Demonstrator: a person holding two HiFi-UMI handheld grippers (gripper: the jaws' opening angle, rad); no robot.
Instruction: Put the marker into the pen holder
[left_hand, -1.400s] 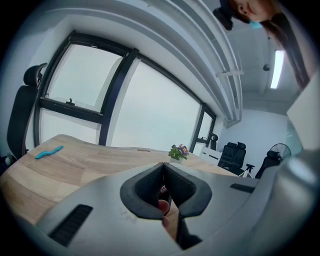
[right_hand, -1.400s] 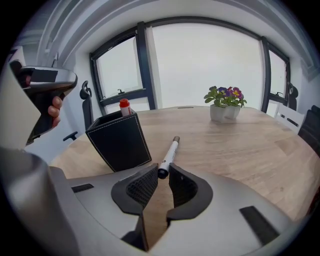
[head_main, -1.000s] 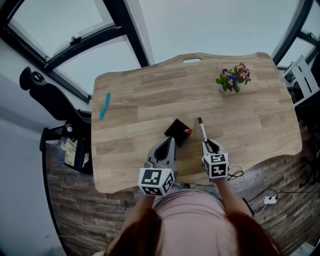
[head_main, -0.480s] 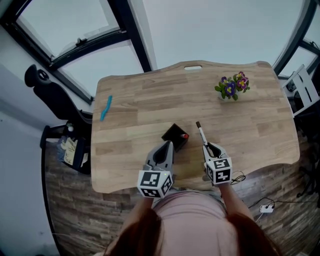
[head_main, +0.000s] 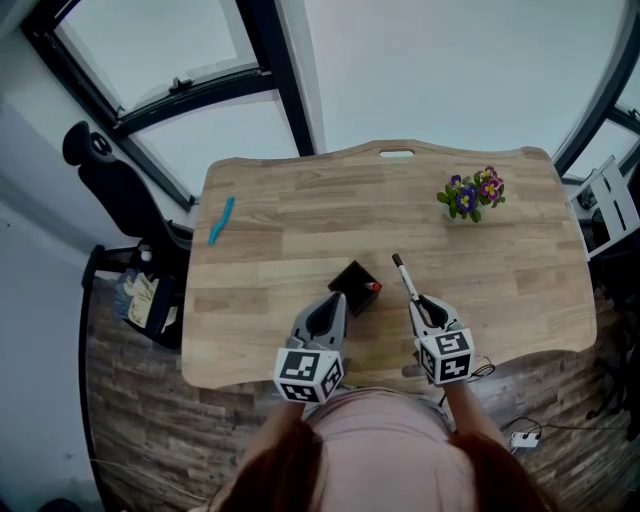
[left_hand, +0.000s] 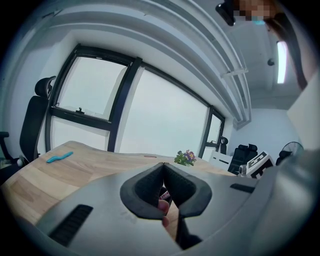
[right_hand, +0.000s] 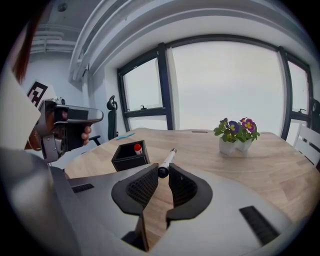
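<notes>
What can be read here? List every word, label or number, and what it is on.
No readable text anywhere.
Left cube and right cube: black-and-white square patterns only, no letters.
Red print on a label seen through the left gripper: too blurred to read.

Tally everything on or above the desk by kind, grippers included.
Grippers: 2, left gripper and right gripper
Marker: 1
Pen holder: 1
Red-capped pen in it: 1
Flower clump: 1
Blue strip: 1
Total: 7
</notes>
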